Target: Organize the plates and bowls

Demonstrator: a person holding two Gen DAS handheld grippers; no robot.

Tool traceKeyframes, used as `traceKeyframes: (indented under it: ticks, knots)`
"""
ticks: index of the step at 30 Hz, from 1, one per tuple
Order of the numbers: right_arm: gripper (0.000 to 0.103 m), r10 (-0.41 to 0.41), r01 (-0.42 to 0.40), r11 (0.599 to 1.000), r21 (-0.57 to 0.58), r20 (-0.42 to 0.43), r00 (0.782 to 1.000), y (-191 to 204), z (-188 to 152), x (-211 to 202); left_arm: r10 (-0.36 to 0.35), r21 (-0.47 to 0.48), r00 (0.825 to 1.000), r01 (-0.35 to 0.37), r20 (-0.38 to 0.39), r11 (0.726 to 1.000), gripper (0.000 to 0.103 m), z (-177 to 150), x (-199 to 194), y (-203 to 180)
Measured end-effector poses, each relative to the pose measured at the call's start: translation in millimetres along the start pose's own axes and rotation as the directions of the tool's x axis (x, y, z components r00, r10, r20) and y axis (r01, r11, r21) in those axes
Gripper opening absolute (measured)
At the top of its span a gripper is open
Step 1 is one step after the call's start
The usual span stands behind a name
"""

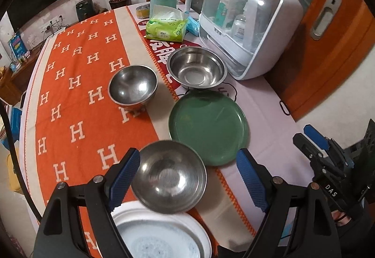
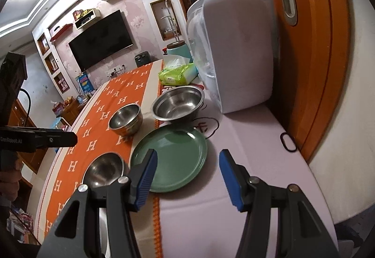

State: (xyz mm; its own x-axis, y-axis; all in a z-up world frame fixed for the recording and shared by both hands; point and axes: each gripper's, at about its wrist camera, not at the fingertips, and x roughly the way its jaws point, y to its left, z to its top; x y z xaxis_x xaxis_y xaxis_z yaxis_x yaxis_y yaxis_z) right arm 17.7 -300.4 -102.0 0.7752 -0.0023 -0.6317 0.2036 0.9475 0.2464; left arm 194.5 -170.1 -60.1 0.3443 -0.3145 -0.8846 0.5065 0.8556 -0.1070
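Three steel bowls stand on the table: a near one (image 1: 170, 176) (image 2: 104, 170), a small deep one (image 1: 133, 88) (image 2: 125, 119) and a wide one (image 1: 196, 68) (image 2: 178, 103). A green plate (image 1: 208, 127) (image 2: 171, 157) lies between them. A white plate (image 1: 161, 232) lies nearest, under my left gripper. My left gripper (image 1: 188, 178) is open and empty above the near bowl, with the bowl between its fingers. My right gripper (image 2: 187, 178) is open and empty, hovering over the green plate's near right edge; it also shows in the left wrist view (image 1: 316, 140).
An orange H-patterned cloth (image 1: 77, 93) covers the table's left part. A white dish cabinet (image 1: 248, 23) (image 2: 232, 54) stands at the back right beside an orange door (image 2: 311, 47). A green tissue pack (image 1: 166, 25) and a teal jar (image 1: 163, 1) stand behind. A black hair tie (image 2: 287, 139) lies near the door.
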Motion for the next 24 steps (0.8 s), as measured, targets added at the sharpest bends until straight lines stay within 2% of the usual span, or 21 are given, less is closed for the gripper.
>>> traceKeyframes:
  ticks: [7,13,19,24]
  knots:
    - [0.055,0.030,-0.029,0.999,0.036,-0.011,0.999,-22,13,28,0.035,-0.008,0.998,-0.035,-0.046,0.999,0.083,27,36,-2]
    - [0.055,0.070,-0.065,0.996,0.068,-0.067,0.995,-32,16,58,0.068,-0.029,0.993,-0.071,-0.099,0.997,0.083,42,73,6]
    - [0.055,0.132,-0.113,0.985,0.127,-0.145,0.981,-38,9,88,0.082,-0.039,0.984,-0.089,-0.156,0.995,0.083,46,108,16]
    - [0.055,0.175,-0.139,0.975,0.175,-0.210,0.962,-42,2,113,0.058,-0.065,0.975,-0.074,-0.213,0.995,0.083,47,140,24]
